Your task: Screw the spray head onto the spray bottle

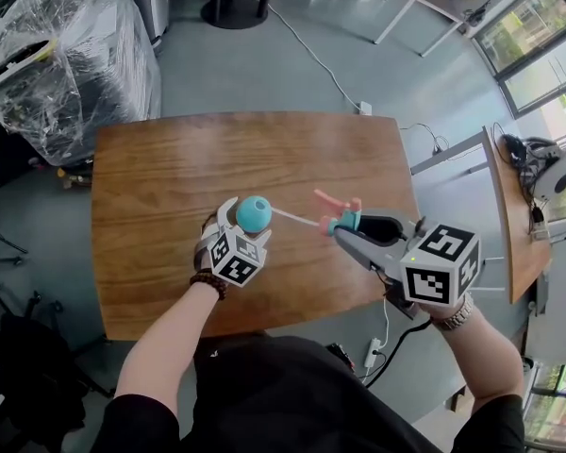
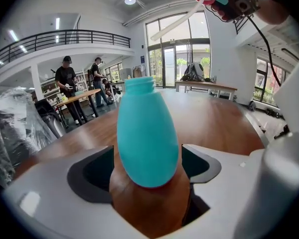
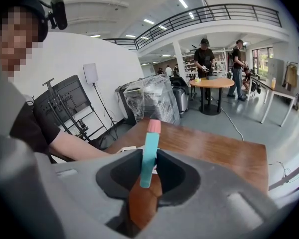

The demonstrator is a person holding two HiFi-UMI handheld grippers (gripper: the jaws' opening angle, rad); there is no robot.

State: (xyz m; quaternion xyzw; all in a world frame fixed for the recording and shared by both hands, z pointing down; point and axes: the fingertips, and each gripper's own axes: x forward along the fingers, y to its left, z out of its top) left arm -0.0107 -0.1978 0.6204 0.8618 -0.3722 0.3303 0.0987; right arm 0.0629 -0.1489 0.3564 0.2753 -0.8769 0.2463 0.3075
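The teal spray bottle (image 1: 254, 212) (image 2: 147, 133) stands upright on the wooden table (image 1: 170, 177), its neck uncapped. My left gripper (image 1: 248, 217) (image 2: 147, 166) is open around its lower body, a narrow gap on each side of its pads. My right gripper (image 1: 351, 225) (image 3: 148, 171) is shut on the teal and pink spray head (image 1: 338, 209) (image 3: 150, 153), held to the right of the bottle and above the table. Its white dip tube (image 1: 294, 218) (image 2: 182, 20) points left toward the bottle's mouth, with the tip just beside it.
Plastic-wrapped equipment (image 1: 66, 55) stands beyond the table's far left corner. A second wooden table (image 1: 509, 229) with gear is at the right. A power strip (image 1: 372, 353) and cable lie on the floor by the near edge. People stand at a distant round table (image 3: 209, 82).
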